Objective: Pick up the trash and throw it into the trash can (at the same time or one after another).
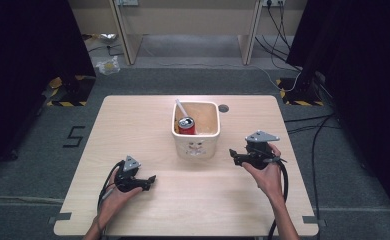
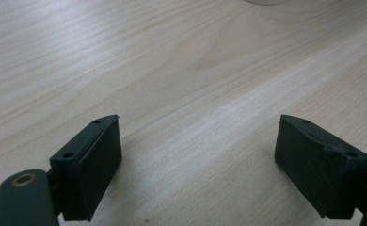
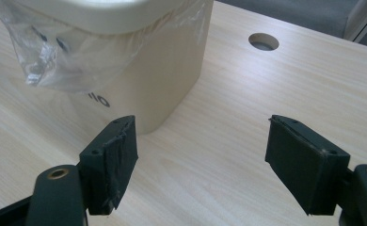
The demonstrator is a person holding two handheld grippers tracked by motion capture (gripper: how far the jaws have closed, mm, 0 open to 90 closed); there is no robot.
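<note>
Fingers [image 3: 118, 165] of right gripper [image 1: 234, 154] spread (empty) near bin [image 1: 195, 145].

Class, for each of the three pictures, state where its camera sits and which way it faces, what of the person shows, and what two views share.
High view: above the person's side, looking forward and down on the pale wooden table; both forearms, left tongs and right tongs show.
Left gripper view: on the left tongs, looking along open jaws at bare tabletop.
Right gripper view: on the right tongs, facing the cream plastic bin with its clear liner bag.
Shared: high and right gripper views both show the bin and the round cable hole.
</note>
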